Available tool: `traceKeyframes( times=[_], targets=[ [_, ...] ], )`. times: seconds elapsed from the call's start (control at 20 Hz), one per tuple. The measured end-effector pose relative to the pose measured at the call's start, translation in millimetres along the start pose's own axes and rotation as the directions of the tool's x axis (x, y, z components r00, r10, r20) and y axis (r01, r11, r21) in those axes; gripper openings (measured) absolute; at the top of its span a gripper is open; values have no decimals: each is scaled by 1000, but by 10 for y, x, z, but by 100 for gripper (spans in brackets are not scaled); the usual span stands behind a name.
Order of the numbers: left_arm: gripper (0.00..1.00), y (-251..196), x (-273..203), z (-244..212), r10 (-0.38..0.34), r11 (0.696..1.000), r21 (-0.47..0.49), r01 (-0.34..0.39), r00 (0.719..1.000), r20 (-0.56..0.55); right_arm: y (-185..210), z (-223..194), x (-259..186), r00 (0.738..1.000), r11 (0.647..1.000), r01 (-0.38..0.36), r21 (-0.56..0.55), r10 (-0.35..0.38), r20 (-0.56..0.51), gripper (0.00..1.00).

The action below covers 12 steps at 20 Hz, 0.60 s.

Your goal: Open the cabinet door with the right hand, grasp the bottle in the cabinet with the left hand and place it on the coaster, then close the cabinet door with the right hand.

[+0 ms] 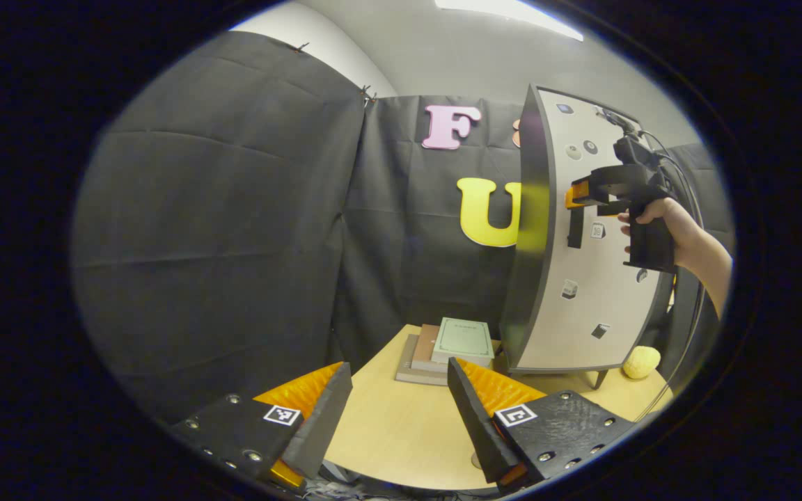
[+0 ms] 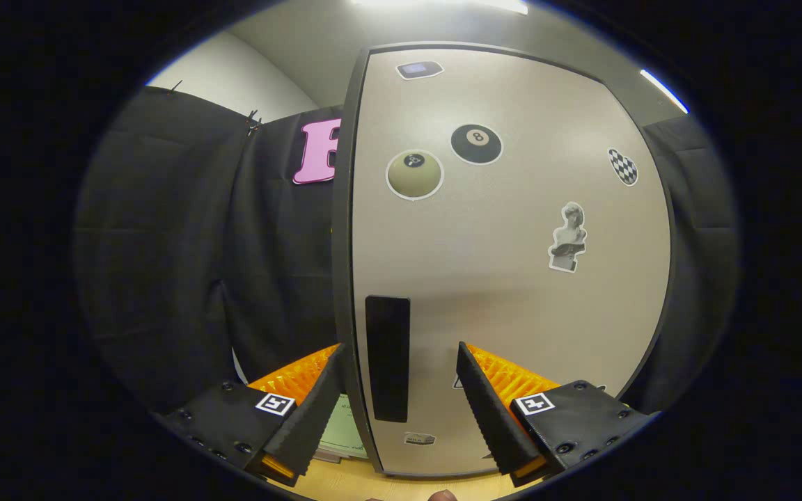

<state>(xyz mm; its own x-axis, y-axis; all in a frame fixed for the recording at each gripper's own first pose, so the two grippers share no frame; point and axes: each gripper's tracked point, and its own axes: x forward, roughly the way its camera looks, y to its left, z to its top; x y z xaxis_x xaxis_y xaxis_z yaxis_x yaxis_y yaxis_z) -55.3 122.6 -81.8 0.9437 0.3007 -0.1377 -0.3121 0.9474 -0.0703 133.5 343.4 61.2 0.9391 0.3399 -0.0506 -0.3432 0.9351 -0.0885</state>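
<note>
- Two grippers out, both with jaws apart and empty: left gripper (image 1: 399, 410) hangs back left of the cabinet door (image 2: 505, 278).
- Right gripper (image 2: 398, 407) straddles the door's handle (image 2: 387, 358), upright, just ahead (door looks shut, bottle presumably behind it).
- Readable: "8" on a sticker (image 2: 476, 143).

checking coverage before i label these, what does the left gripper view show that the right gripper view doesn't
Left gripper view alone: the table, a stack of books, a yellow ball by the cabinet's foot, and a hand holding the right gripper at the door.

Right gripper view alone: the door's stickers up close, such as the eight-ball sticker and bust sticker, with open fingers either side of the handle.

Both: the closed cabinet door, its dark handle and the black cloth wall.
</note>
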Motion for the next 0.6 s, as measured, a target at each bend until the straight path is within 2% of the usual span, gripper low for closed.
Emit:
traceKeyframes(
  times=[0.1,0.15,0.2,0.25,0.3,0.4,0.45,0.55,0.6],
  targets=[
    [85,97,-7,-48,20,1000,-8,-20,1000,-4,56,-57,87,1000,1000,-2,6,2,-19,89],
    [86,126,-13,-76,28,999,-15,-28,1000,-7,70,-87,129,999,1000,1,4,-1,-32,80],
    [83,160,-20,-88,33,999,-24,-33,999,-12,92,-100,160,999,1000,0,5,0,-38,78],
    [86,179,-23,-102,38,999,-32,-39,999,-15,118,-110,187,999,1000,2,5,-1,-41,62],
    [83,181,-15,-103,42,998,-39,-43,999,-17,138,-114,194,999,1000,1,5,-1,-46,55],
    [86,191,-7,-113,46,998,-43,-46,999,-15,105,-145,202,998,1000,19,7,-19,-66,39],
    [85,201,-16,-116,47,998,-42,-48,999,-14,103,-141,166,998,1000,19,13,-18,-67,33],
    [86,205,-30,-105,43,998,-39,-44,999,-9,103,-162,204,997,1000,9,13,-8,-78,35],
    [83,202,-36,-103,38,999,-38,-38,999,-6,96,-149,193,997,1000,3,11,-2,-81,30]
  ],
)
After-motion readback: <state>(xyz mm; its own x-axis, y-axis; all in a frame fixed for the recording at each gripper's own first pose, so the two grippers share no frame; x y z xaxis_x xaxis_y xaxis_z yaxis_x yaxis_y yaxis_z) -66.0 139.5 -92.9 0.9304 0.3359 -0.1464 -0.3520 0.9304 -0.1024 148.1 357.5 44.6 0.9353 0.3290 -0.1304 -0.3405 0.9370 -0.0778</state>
